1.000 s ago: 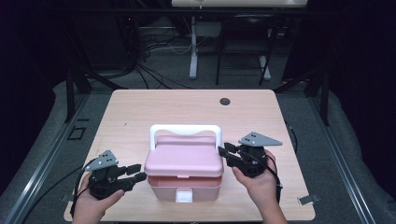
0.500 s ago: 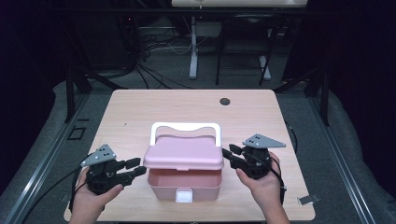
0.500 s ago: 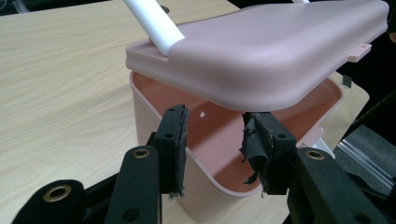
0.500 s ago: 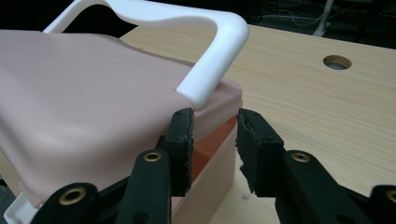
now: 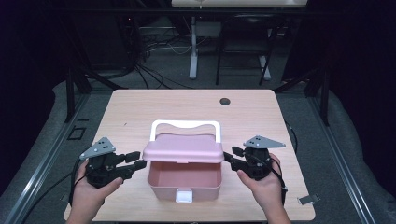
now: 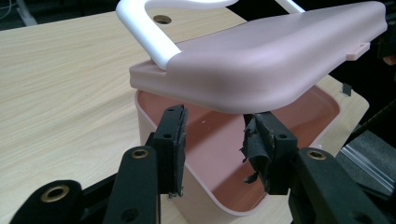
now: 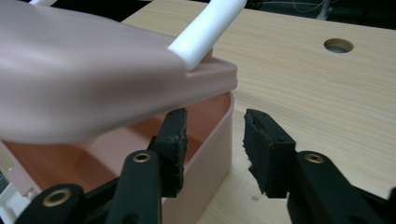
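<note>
so the pink plastic lid (image 5: 182,148) is now propped up off the pink box (image 5: 184,179) near the desk's front edge, left gripper (image 5: 136,161) open under its rim, right gripper (image 5: 229,156) just opened with nothing between its jaws, looks like the lid's coming off

Pink lid (image 5: 182,148), raised and tilted, hides the rear half of the pink box (image 5: 184,179) interior in the high view; hinge line not discernible. White handle (image 6: 148,29) is cut by the top edge in the left gripper view. In the right gripper view the lid runs off the left edge. White latch (image 5: 183,196) at the box front too small for detail. Both forearms are cut by the bottom edge below the box.
</note>
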